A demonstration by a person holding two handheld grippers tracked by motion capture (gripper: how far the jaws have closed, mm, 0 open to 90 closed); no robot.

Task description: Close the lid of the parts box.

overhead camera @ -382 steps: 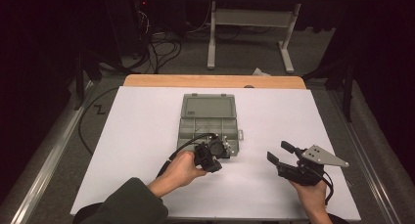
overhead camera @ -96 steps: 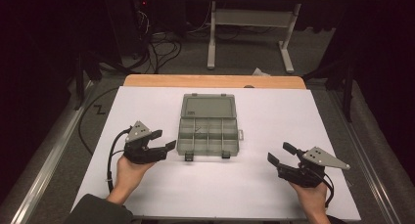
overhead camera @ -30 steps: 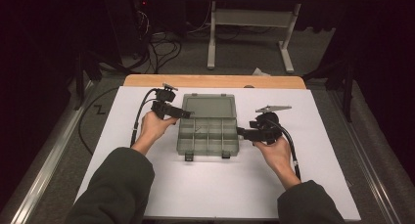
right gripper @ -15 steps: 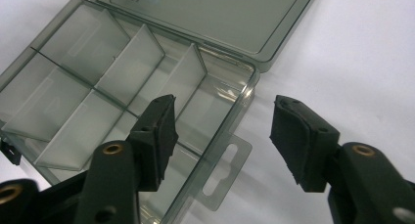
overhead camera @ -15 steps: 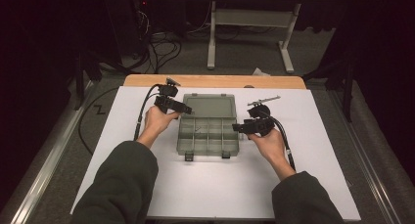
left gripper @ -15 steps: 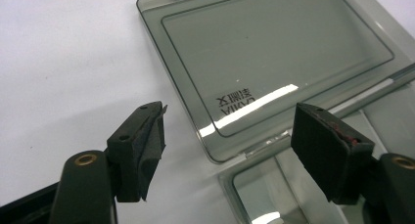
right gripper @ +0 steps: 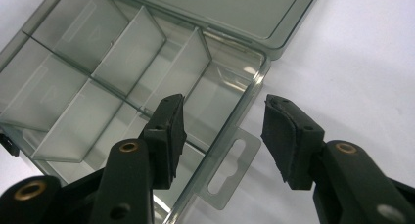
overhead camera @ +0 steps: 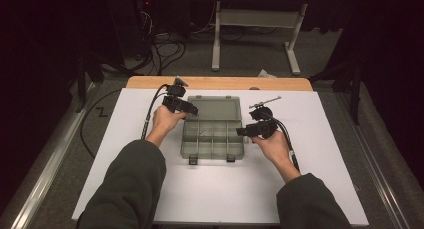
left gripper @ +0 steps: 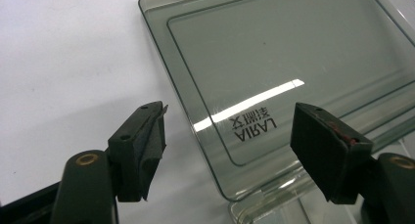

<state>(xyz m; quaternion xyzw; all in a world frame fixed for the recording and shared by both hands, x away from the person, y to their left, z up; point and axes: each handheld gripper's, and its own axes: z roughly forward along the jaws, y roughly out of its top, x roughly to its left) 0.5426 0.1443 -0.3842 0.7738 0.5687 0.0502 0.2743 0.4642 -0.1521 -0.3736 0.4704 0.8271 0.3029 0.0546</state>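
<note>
A translucent grey compartment box lies open on the white table, its lid folded flat on the far side. My left gripper is open at the lid's left edge. In the left gripper view its jaws hang over the lid near its hinge corner, touching nothing. My right gripper is at the box's right side. Its jaws have just been closing and straddle the right wall above the hang tab. A gap still shows at both pads.
The white sheet covers the table, with a wooden strip along its far edge. Beyond it, desk legs and cables lie on the floor. A metal rail runs along the left.
Both hands have come in from the table's sides to the box. Over the last second the left gripper slid along the lid's left edge, and the right gripper's jaws narrowed around the box's right wall.
</note>
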